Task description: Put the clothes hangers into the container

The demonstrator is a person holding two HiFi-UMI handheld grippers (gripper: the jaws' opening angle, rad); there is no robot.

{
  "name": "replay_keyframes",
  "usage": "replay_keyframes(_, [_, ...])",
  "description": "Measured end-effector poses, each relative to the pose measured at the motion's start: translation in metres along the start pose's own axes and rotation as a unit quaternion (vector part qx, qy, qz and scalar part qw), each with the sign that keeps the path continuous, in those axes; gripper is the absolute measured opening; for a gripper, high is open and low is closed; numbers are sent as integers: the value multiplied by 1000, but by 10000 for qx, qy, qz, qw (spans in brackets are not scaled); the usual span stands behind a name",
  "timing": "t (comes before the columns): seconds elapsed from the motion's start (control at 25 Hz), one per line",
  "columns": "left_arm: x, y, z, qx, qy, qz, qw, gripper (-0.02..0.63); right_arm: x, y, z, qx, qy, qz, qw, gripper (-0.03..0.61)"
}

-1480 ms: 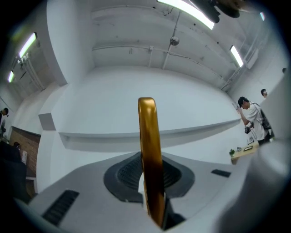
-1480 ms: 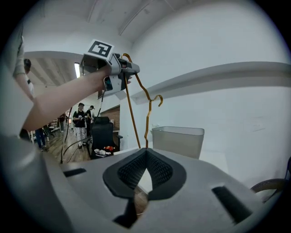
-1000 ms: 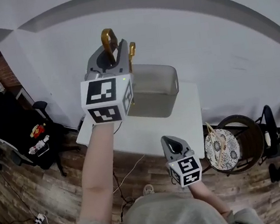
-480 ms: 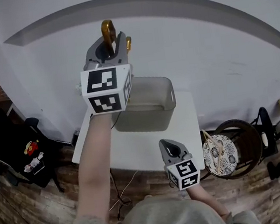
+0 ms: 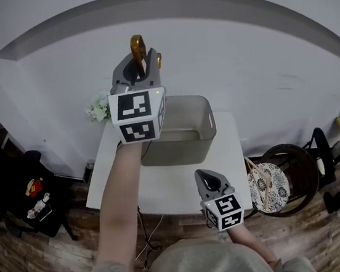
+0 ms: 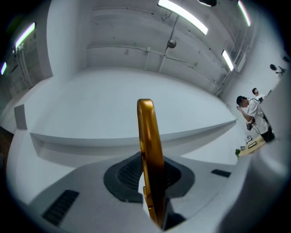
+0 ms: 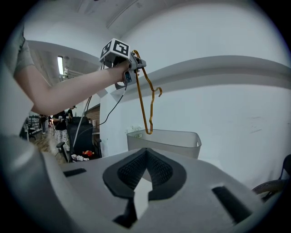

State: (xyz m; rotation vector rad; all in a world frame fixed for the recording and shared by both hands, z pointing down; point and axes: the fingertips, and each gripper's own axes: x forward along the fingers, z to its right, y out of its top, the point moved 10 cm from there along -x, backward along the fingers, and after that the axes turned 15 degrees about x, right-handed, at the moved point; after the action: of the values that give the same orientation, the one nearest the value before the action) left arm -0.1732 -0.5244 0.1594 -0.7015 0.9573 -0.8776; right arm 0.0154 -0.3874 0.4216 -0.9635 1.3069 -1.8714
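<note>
Same build on left gripper [image 5: 140, 63] and right gripper [image 5: 204, 175]: light grey moulded shell, teardrop outline from above. Black ribbed pads [image 7: 129, 175] inset in the jaw faces, with dark rectangular slots in the shell on either side. Each carries a white cube with black square markers on its faces. The left cube [image 5: 137, 115] has a small green light at its top edge; right cube [image 5: 224, 211] shows none. Thin dark cable [image 7: 110, 111] runs off the left gripper. Person wears a grey-green short-sleeved shirt [image 5: 193, 266]; forearms bare.
</note>
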Motion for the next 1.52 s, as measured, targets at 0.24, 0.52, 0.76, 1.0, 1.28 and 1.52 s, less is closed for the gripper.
replay_keyframes(0.24, [6,-49,14,-122,-149,-236,9995,55,14,-2,4,0,-127,-38,9999,0])
replay_keyframes(0.52, [1,-104,34,-139,-298,-672,9972,55,17,-6,5,26,-248,-90,9996,0])
replay_keyframes(0.76, [-7,-140,46,-249,-282,-965,9946,55,21,-8,7,3,-283,-176,9994,0])
replay_keyframes(1.0, [-17,-168,55,-323,-293,-1265,9910,55,21,-12,5,-7,-284,-244,9993,0])
replay_keyframes(1.28, [-28,-190,69,-403,-379,-1600,9856,57,17,-17,2,-26,-266,-312,9992,0])
replay_keyframes(1.52, [-39,-209,77,-278,-182,-1766,9837,57,15,-18,3,-48,-231,-357,9991,0])
